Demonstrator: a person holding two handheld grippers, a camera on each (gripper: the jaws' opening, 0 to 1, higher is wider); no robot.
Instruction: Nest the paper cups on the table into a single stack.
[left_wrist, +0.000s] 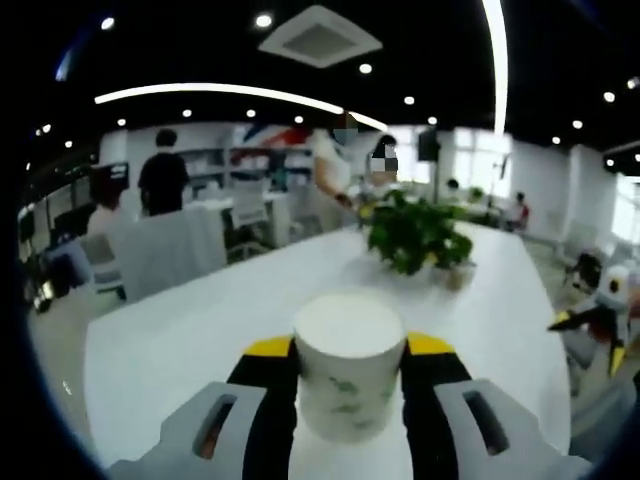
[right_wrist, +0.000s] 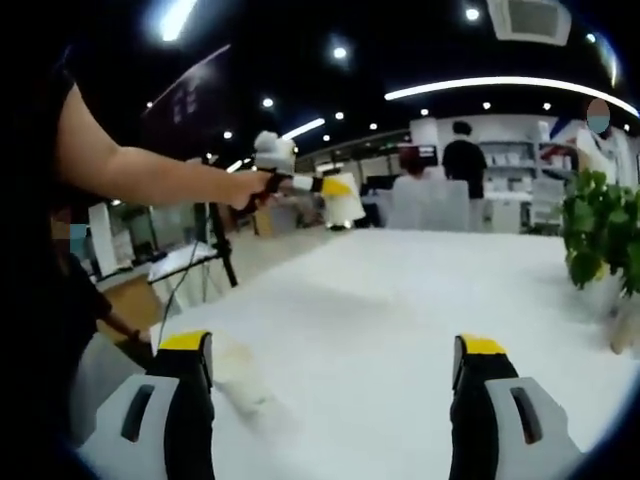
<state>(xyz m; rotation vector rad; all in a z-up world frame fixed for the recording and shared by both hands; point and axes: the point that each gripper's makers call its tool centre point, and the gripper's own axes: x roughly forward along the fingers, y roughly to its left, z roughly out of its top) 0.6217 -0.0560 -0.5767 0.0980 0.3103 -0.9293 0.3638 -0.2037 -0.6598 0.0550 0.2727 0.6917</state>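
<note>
Between the yellow-tipped jaws of the left tongs (left_wrist: 349, 350) sits a white paper cup (left_wrist: 350, 365) with a faint green print, clamped on both sides and raised off the white surface (left_wrist: 180, 340). The right tongs (right_wrist: 335, 350) stand wide and hold nothing; something pale and blurred lies on the surface just beyond their left jaw — possibly another cup, but I cannot tell. Beyond the cup stands a potted plant (left_wrist: 420, 235). The step in hand looks like carrying a picked cup; next it needs a mate to drop into, mouths aligned.
</note>
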